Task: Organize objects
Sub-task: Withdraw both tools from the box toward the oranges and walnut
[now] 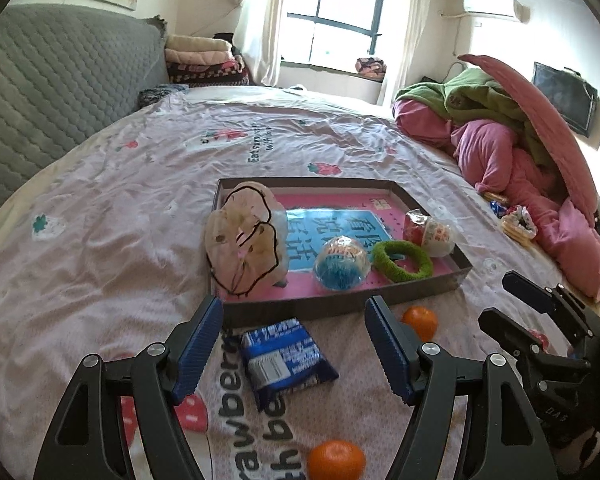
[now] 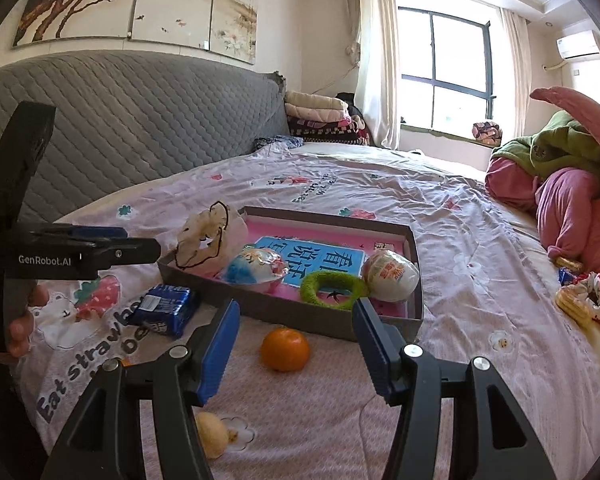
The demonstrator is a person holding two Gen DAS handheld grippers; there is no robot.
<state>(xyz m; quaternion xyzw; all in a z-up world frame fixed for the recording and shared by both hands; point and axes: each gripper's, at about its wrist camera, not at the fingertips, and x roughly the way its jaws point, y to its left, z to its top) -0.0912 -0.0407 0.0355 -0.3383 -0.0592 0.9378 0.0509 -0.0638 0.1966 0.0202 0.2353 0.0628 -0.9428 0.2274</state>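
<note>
A shallow brown box [image 1: 340,309] lies on the bed. In it are a pink bagged mask [image 1: 244,240], a clear ball with blue filling [image 1: 342,264], a green ring [image 1: 402,260] and an egg-shaped capsule [image 1: 428,230]. My left gripper [image 1: 295,308] is open above a blue snack packet [image 1: 286,354], clear of it. One orange [image 1: 420,322] lies by the box's near wall and another orange [image 1: 336,460] lies closer. My right gripper [image 2: 296,308] is open and holds nothing, with the first orange [image 2: 285,350] on the sheet just ahead of it. The blue packet [image 2: 166,308] is to its left.
A yellowish fruit [image 2: 212,434] lies near the right gripper's left finger. Piled pink and green bedding [image 1: 500,148] and small snack items [image 1: 518,220] fill the right side. A grey quilted headboard [image 2: 140,128] runs along the left. A hand [image 2: 24,320] holds the left gripper.
</note>
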